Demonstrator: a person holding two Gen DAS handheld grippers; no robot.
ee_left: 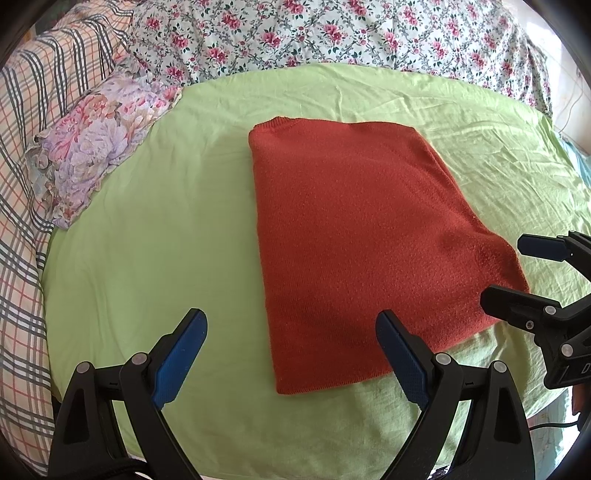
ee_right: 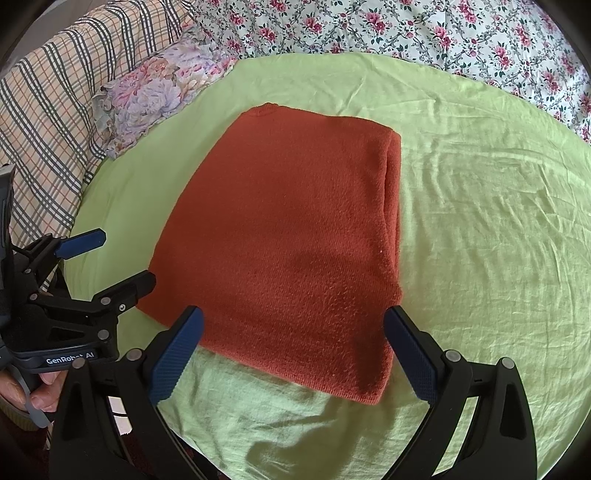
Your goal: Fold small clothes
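A rust-orange knitted garment [ee_left: 362,236] lies folded into a flat rectangle on the light green sheet [ee_left: 147,236]; it fills the middle of the right wrist view too [ee_right: 288,236]. My left gripper [ee_left: 291,325] stands open just above the garment's near left corner, nothing between its blue-padded fingers. My right gripper [ee_right: 293,321] is open over the near edge of the garment, also holding nothing. Each gripper shows in the other's view: the right one [ee_left: 513,269] at the garment's near right corner, the left one [ee_right: 122,258] at its near left corner, both with jaws apart.
A small floral pillow [ee_left: 92,155] lies at the left edge of the green sheet. A plaid blanket [ee_left: 26,184] is bunched further left. A flowered quilt [ee_left: 332,33] runs along the back. A hand [ee_right: 40,391] holds the left gripper's handle.
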